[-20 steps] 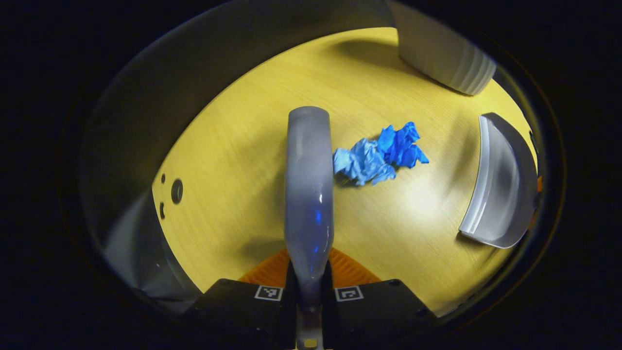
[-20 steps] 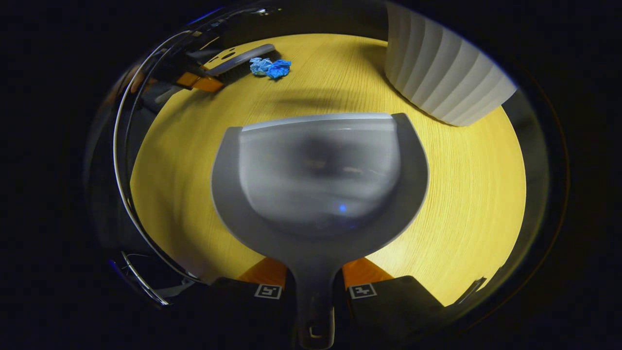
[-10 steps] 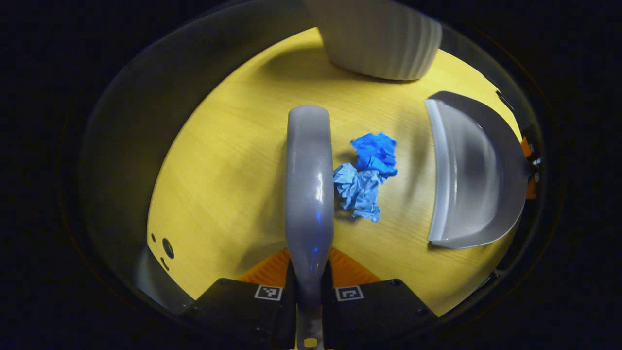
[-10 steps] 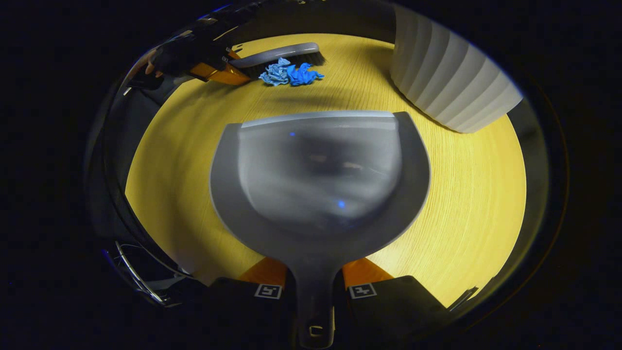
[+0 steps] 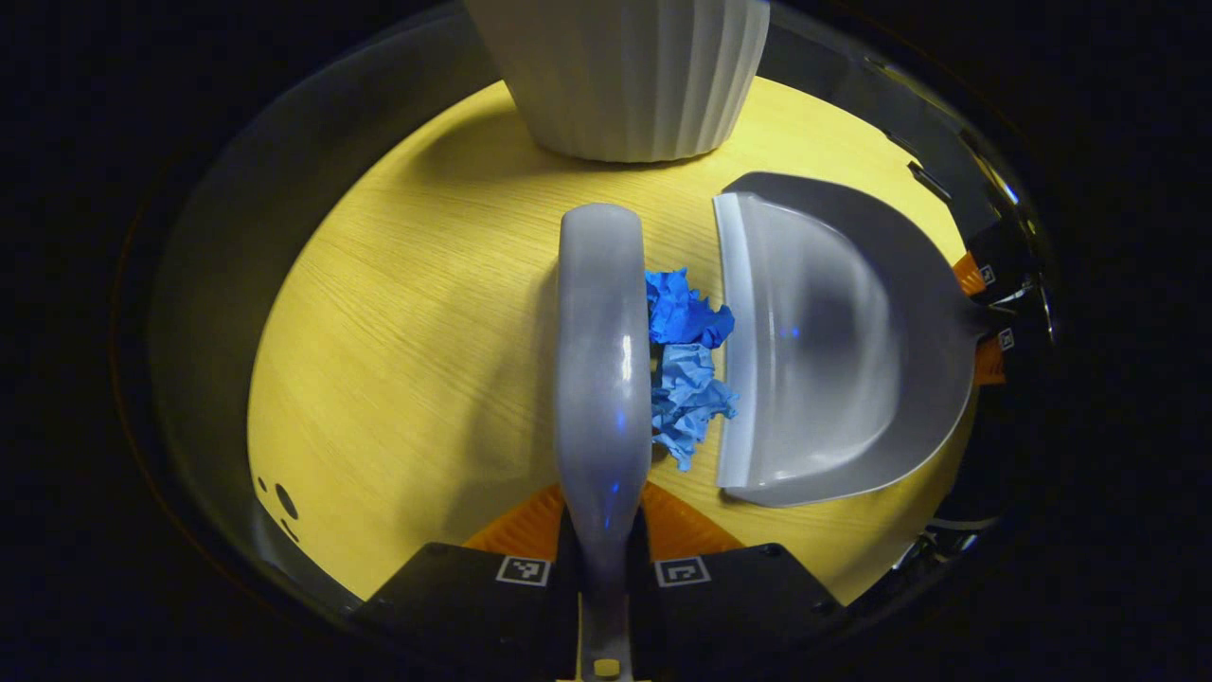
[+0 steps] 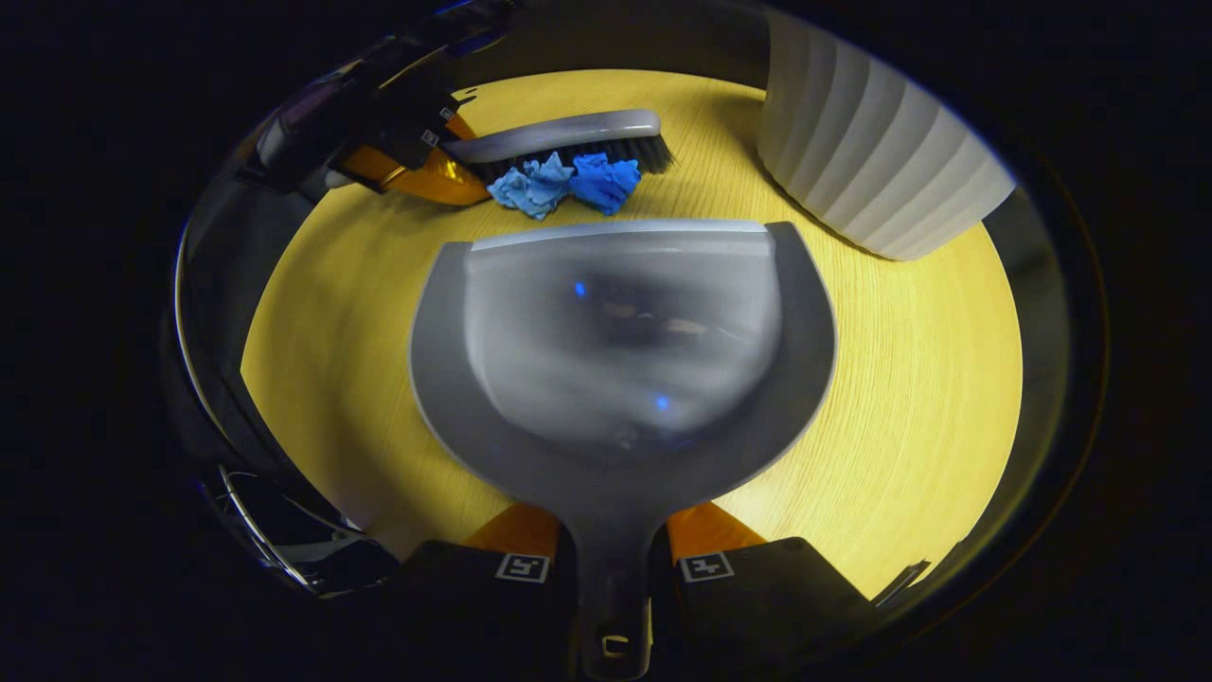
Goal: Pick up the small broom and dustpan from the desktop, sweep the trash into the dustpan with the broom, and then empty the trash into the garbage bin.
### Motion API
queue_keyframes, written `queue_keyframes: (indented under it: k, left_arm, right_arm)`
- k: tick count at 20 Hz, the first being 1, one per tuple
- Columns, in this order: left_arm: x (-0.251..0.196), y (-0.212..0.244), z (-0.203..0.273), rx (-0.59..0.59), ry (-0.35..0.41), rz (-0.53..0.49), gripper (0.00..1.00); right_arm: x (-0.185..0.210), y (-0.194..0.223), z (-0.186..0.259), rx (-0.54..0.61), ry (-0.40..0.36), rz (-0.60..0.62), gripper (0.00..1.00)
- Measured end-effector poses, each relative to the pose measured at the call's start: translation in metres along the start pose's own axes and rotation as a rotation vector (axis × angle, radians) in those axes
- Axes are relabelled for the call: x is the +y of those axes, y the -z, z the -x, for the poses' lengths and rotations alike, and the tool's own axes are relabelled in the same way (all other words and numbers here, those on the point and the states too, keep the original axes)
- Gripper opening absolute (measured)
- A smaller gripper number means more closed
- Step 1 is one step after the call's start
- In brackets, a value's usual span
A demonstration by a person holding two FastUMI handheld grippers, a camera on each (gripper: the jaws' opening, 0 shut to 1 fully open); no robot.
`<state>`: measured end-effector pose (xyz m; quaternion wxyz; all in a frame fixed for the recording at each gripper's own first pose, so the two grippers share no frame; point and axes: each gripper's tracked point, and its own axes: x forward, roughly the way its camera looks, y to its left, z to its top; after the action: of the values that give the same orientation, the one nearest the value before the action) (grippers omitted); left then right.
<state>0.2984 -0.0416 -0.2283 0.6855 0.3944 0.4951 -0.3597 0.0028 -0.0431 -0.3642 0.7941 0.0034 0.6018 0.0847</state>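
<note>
On the yellow desktop (image 5: 398,313), the left gripper (image 5: 603,559) clamps its jaws on the broom (image 5: 602,360) handle, while the right gripper (image 6: 614,559) pinches the dustpan (image 6: 620,350) handle. Between brush and pan lip lies the crumpled blue trash (image 5: 686,365), touching both. Beyond stands the white ribbed garbage bin (image 5: 625,76).

Left gripper (image 5: 603,540) is clamped tight on the broom handle (image 5: 603,568), right gripper (image 6: 614,559) same deal, both fingers squeezing the dustpan handle (image 6: 614,587).
</note>
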Motion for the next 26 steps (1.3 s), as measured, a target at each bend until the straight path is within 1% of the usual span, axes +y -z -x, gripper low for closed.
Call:
queue_keyframes:
  k: [1, 2, 3, 4, 5, 6, 7, 9, 10, 11, 13, 14, 15, 16, 17, 18, 19, 20, 21, 22, 23, 26]
  left_arm:
    - [-0.012, 0.001, 0.0, 0.0, 0.031, 0.019, 0.25]
    - [-0.024, 0.003, 0.003, 0.0, 0.064, 0.035, 0.26]
    - [-0.033, 0.006, 0.005, 0.002, 0.092, 0.048, 0.29]
    - [-0.042, 0.007, 0.009, -0.003, 0.105, 0.058, 0.22]
    - [-0.046, 0.007, 0.01, -0.013, 0.101, 0.057, 0.29]
    - [-0.051, 0.009, 0.011, -0.016, 0.111, 0.066, 0.25]
    - [-0.057, 0.009, 0.014, -0.023, 0.126, 0.078, 0.25]
    - [-0.069, 0.01, 0.018, -0.026, 0.159, 0.084, 0.25]
    - [-0.08, 0.013, 0.023, -0.029, 0.185, 0.082, 0.29]
    - [-0.097, 0.017, 0.03, -0.023, 0.221, 0.08, 0.29]
    - [-0.114, 0.019, 0.033, -0.016, 0.254, 0.094, 0.29]
    - [-0.119, 0.018, 0.033, -0.019, 0.252, 0.118, 0.29]
    - [-0.122, 0.017, 0.032, -0.019, 0.232, 0.165, 0.29]
    - [-0.122, 0.017, 0.031, -0.021, 0.215, 0.231, 0.25]
    - [-0.13, 0.014, 0.036, -0.032, 0.224, 0.314, 0.25]
    - [-0.136, 0.01, 0.04, -0.055, 0.239, 0.376, 0.26]
    - [-0.133, 0.009, 0.044, -0.077, 0.227, 0.42, 0.26]
    - [-0.126, 0.008, 0.049, -0.1, 0.186, 0.458, 0.29]
    - [-0.121, 0.007, 0.053, -0.129, 0.142, 0.5, 0.25]
    - [-0.115, 0.006, 0.057, -0.159, 0.101, 0.551, 0.26]
    - [-0.11, 0.009, 0.062, -0.186, 0.07, 0.608, 0.26]
    - [-0.116, 0.023, 0.071, -0.243, -0.007, 0.779, 0.25]
  right_arm:
    - [0.0, -0.001, 0.0, -0.002, 0.0, -0.002, 0.35]
    - [0.0, -0.001, 0.0, -0.002, 0.0, -0.002, 0.35]
    - [0.0, 0.0, 0.001, 0.0, -0.001, -0.001, 0.35]
    - [-0.001, 0.0, 0.001, -0.004, 0.003, -0.002, 0.35]
    - [-0.002, 0.002, 0.001, -0.011, 0.006, 0.0, 0.35]
    - [-0.003, 0.003, 0.001, -0.016, 0.012, 0.001, 0.35]
    - [-0.003, 0.0, -0.001, -0.017, 0.016, 0.007, 0.35]
    - [-0.003, -0.001, -0.001, -0.02, 0.023, 0.02, 0.35]
    - [-0.004, 0.0, -0.001, -0.024, 0.026, 0.025, 0.35]
    - [-0.003, 0.001, -0.002, -0.023, 0.026, 0.02, 0.35]
    - [-0.002, -0.002, -0.001, -0.026, 0.014, -0.014, 0.35]
    - [-0.002, -0.004, 0.0, -0.032, 0.014, -0.02, 0.35]
    - [-0.002, -0.006, 0.002, -0.037, 0.018, -0.017, 0.35]
    - [-0.002, -0.006, 0.003, -0.032, 0.023, -0.015, 0.35]
    - [-0.003, -0.006, 0.005, -0.031, 0.024, -0.015, 0.35]
    - [-0.002, -0.004, 0.002, -0.032, 0.023, -0.02, 0.35]
    - [0.0, -0.006, 0.002, -0.032, 0.018, -0.026, 0.35]
    - [0.0, -0.007, 0.003, -0.029, 0.006, -0.034, 0.35]
    - [-0.002, -0.005, 0.004, -0.024, -0.008, -0.03, 0.35]
    - [-0.005, -0.005, 0.004, -0.025, -0.018, -0.016, 0.35]
    - [-0.007, -0.007, 0.004, -0.025, -0.024, -0.004, 0.35]
    - [-0.01, -0.011, 0.005, -0.051, -0.051, 0.037, 0.35]
